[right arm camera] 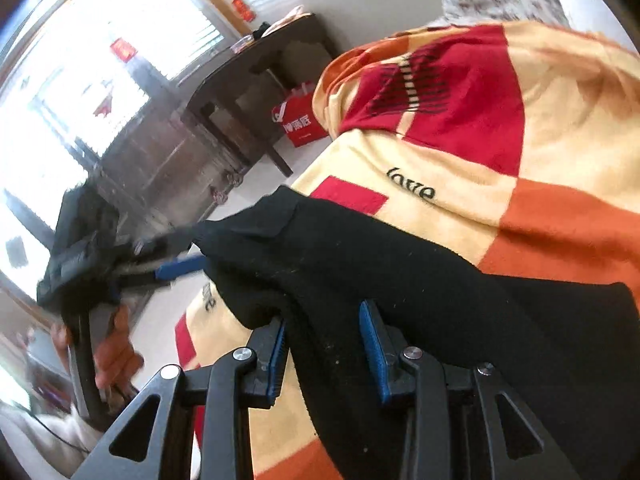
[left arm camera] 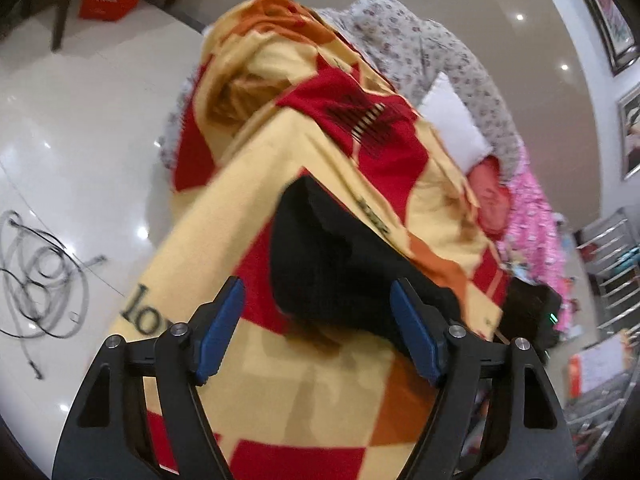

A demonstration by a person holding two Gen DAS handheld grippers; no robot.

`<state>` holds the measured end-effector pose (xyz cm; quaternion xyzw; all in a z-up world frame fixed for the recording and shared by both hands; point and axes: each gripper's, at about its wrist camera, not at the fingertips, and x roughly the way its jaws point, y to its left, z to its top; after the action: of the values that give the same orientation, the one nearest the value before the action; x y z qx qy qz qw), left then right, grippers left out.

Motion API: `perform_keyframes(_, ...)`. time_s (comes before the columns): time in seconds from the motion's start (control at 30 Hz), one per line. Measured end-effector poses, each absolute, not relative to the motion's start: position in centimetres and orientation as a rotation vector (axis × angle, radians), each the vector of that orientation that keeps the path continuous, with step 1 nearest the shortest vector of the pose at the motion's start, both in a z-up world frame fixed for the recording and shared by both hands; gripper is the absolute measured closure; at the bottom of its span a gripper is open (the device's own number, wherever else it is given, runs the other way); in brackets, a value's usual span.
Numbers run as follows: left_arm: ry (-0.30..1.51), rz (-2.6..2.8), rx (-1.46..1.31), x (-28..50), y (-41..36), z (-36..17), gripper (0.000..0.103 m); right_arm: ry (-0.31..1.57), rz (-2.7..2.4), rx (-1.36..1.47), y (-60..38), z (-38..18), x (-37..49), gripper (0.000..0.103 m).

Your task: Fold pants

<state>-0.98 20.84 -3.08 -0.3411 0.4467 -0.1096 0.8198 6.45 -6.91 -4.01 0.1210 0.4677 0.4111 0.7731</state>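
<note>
Black pants (left arm camera: 336,264) lie on a yellow, red and orange checked blanket (left arm camera: 280,152). My left gripper (left arm camera: 318,332) is open, blue pads wide apart, just short of the pants' near edge. In the right wrist view the pants (right arm camera: 360,264) spread across the blanket (right arm camera: 540,140). My right gripper (right arm camera: 326,350) has its blue pads either side of a fold of the black cloth, a gap still showing between them. The left gripper (right arm camera: 176,270) shows there at the pants' far corner.
A grey floral quilt (left arm camera: 432,52), a white pillow (left arm camera: 456,128) and pink bedding (left arm camera: 532,216) lie beyond the blanket. A coiled cable (left arm camera: 36,280) lies on the glossy white floor. A dark wooden table (right arm camera: 256,92) and a red bag (right arm camera: 298,120) stand to the left.
</note>
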Motion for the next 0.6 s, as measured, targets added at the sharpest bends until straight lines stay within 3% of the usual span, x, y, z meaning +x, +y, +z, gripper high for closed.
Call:
perform_keyframes(0.13, 0.972, -0.229, -0.784, -0.3, 21.1, -4.3, 0.023, 1.052, 0.939, 0.3, -7.2, -4.0, 6.3, 0.069)
perform_keyframes(0.3, 0.935, -0.251, -0.831, -0.3, 21.8, -4.0, 0.023, 0.952, 1.002, -0.006, -5.2, -1.5, 2.1, 0.064)
perform_keyframes(0.6, 0.944, -0.19, -0.749, -1.2, 22.0, -3.6, 0.023, 0.873, 1.077, -0.19, 1.1, -1.7, -0.5, 0.061)
